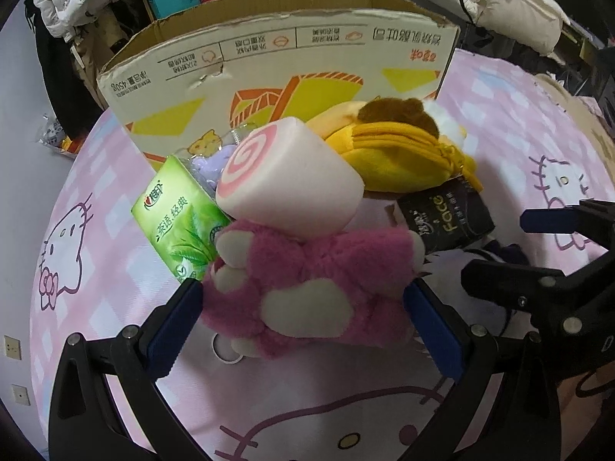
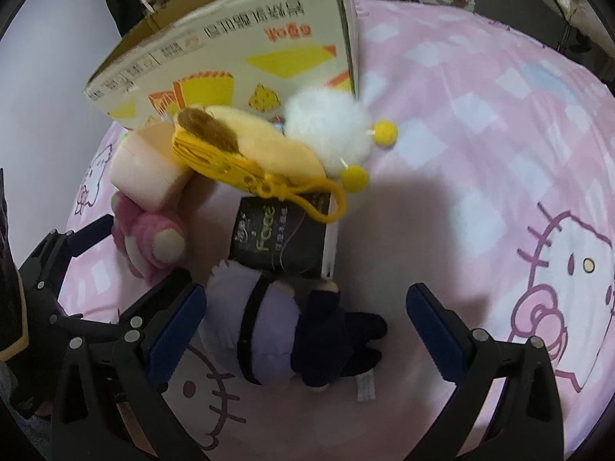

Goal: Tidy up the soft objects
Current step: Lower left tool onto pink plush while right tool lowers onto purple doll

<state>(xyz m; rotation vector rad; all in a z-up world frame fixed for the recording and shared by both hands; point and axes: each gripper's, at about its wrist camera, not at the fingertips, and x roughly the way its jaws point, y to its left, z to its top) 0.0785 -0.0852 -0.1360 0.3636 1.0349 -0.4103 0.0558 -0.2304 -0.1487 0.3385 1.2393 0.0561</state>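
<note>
So everything's piled up on the pink cat-print bedsheet [image 1: 115, 199] right in front of the cardboard box [image 1: 276, 61], and I'll use that box as the reference. The left gripper [image 1: 303, 307] has its blue pads on either side of the pink plush bear [image 1: 307, 284], which sits on the near side of the pile, furthest from the box. Pads look like they're touching the fur on both sides, so I'd say it's clamped on the bear.

Leaning on the bear, closer to the box, is the pink swirl roll cushion [image 1: 292, 176]. The green tissue pack [image 1: 180, 223] is to the left of it, and the yellow plush pouch [image 1: 399, 153] is just beside the box wall. The black Face tissue pack [image 1: 446, 215] lies under the pouch's edge.

The right gripper [image 2: 307, 326] is spread wide apart, holding nothing. The purple-haired doll [image 2: 276, 330] lies between its fingers, nearer the left pad, further from the box than the black pack, which it touches.
</note>
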